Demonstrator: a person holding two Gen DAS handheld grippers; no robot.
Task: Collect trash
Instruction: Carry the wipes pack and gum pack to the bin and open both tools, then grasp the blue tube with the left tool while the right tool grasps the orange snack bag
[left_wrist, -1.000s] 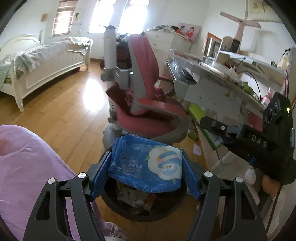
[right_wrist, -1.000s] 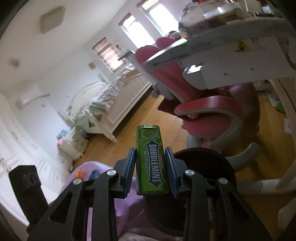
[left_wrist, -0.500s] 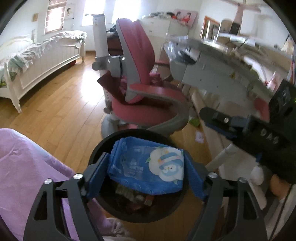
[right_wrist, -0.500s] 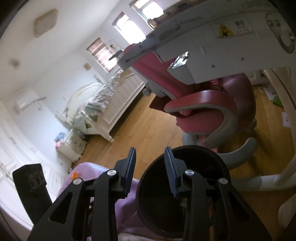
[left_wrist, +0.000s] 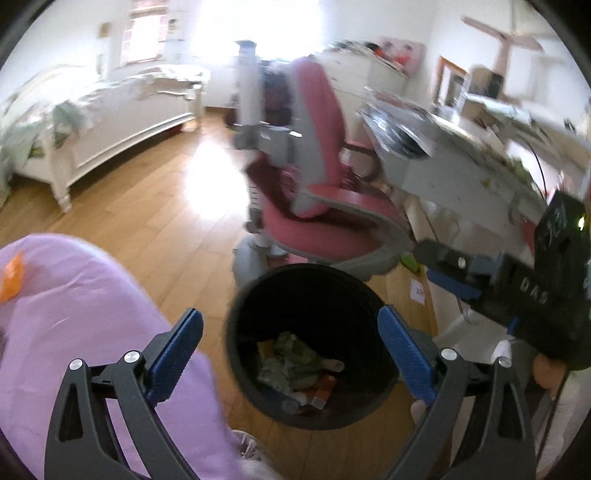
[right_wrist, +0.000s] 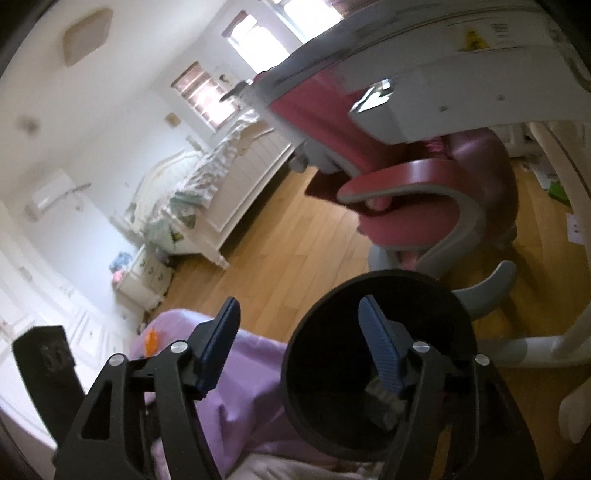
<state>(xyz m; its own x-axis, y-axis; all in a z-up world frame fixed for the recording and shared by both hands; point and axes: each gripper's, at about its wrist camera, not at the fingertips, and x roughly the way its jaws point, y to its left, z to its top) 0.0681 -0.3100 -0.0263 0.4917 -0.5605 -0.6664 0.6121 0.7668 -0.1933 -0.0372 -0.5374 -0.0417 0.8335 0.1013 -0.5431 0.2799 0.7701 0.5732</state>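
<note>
Bin (left_wrist: 306, 280) beneath both spread tongs (left_wrist: 290, 343)

Left gripper (left_wrist: 290, 345) fingers just spread wide, right gripper (right_wrist: 300, 343) opening, both empty

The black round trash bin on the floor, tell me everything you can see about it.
The black round trash bin is an open-topped bucket with ribbed walls, plastic by the look of it. It stands upright on the wooden floor, just in front of the pink and grey desk chair and beside a lilac cloth. At its bottom lies crumpled greenish, orange and white rubbish. Nothing grips it: the left gripper and right gripper hang open above it.
</note>
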